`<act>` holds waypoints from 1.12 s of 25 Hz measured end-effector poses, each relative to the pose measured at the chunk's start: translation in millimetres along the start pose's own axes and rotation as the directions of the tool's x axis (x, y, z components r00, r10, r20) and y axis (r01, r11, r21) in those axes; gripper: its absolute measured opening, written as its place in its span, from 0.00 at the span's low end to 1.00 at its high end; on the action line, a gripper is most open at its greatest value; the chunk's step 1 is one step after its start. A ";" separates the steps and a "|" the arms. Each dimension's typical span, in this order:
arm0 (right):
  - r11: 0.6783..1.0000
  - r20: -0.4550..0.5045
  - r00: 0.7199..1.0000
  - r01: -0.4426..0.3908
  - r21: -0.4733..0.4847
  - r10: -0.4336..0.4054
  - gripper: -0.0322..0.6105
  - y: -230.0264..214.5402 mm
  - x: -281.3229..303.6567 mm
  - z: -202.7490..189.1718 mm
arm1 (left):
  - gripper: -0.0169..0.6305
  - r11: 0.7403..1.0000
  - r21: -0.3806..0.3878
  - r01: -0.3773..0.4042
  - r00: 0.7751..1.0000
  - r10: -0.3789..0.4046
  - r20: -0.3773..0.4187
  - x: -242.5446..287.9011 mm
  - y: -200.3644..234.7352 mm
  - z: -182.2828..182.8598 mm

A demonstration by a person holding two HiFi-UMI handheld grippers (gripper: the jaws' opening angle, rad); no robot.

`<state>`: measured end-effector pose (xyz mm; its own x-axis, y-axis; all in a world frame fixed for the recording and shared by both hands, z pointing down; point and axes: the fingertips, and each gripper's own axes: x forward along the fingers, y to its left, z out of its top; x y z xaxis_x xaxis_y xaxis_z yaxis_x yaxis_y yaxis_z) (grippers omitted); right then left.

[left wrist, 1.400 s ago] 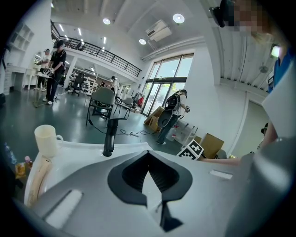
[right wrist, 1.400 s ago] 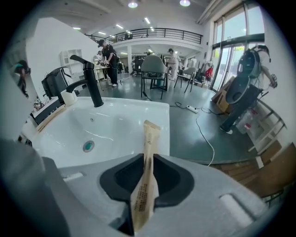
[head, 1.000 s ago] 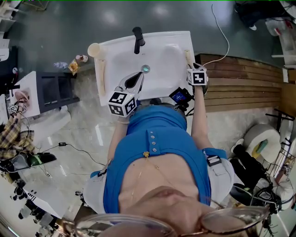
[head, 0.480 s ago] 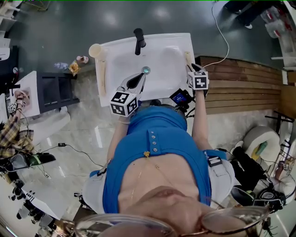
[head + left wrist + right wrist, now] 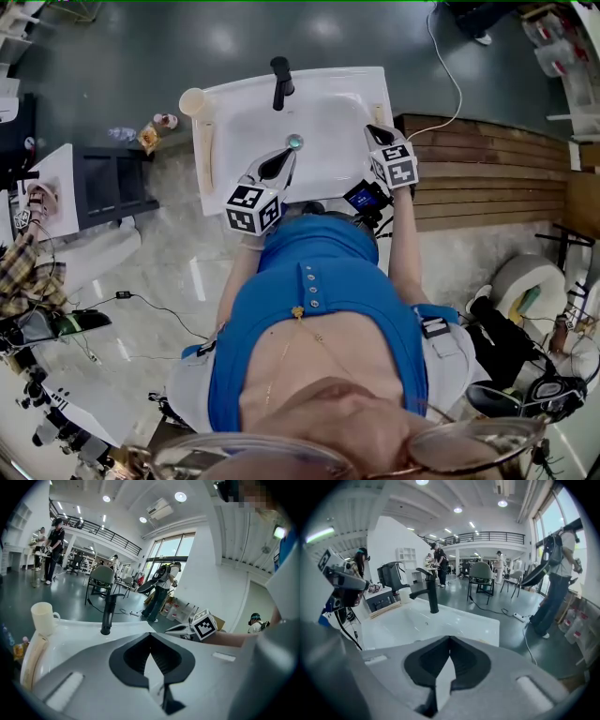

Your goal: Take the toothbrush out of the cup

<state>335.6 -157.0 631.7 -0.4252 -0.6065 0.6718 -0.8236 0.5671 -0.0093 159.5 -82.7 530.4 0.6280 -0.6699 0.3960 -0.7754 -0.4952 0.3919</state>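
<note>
White sink (image 5: 328,108) on grey floor (image 5: 112,42), seemingly glossy; left tongs (image 5: 284,155), right tongs (image 5: 372,131) clenched empty.

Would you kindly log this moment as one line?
left gripper: shut, empty | right gripper: shut, empty | cup: on sink corner

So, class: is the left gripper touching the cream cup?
Apart. Head view: the left gripper hangs over the sink bowl, while the cream cup stands on its far corner, well clear.

No legible text, brand, number or sign in any view. Only print seen is the black-and-white square marker patterns on the left cube (image 5: 251,208) of the left gripper (image 5: 287,152) and the right cube (image 5: 396,166) of the right gripper (image 5: 369,129). These are codes, not characters. Blue screen (image 5: 364,195): unreadable.
</note>
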 end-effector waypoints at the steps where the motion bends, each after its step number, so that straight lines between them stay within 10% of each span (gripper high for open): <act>1: 1.000 0.006 1.000 -0.014 -0.017 0.014 0.05 4.8 -0.6 2.9 | 0.03 1.000 -0.001 -0.001 1.000 0.001 -0.002 -0.4 0.0 -1.2; 12: 0.974 0.087 0.977 -0.180 -0.138 0.193 0.05 59.0 -9.2 38.9 | 0.03 1.000 -0.010 -0.016 1.000 0.016 0.006 -5.7 3.3 -4.3; 28: 0.875 0.280 0.837 -0.403 -0.267 0.471 0.05 144.4 -53.0 107.2 | 0.03 0.999 0.042 -0.002 0.998 0.000 0.061 -6.0 -10.1 15.5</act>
<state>199.0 -102.8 515.3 -0.8484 -0.3965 0.3507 -0.4495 0.8896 -0.0816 162.6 -82.3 511.3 0.6230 -0.7023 0.3444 -0.7789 -0.5166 0.3556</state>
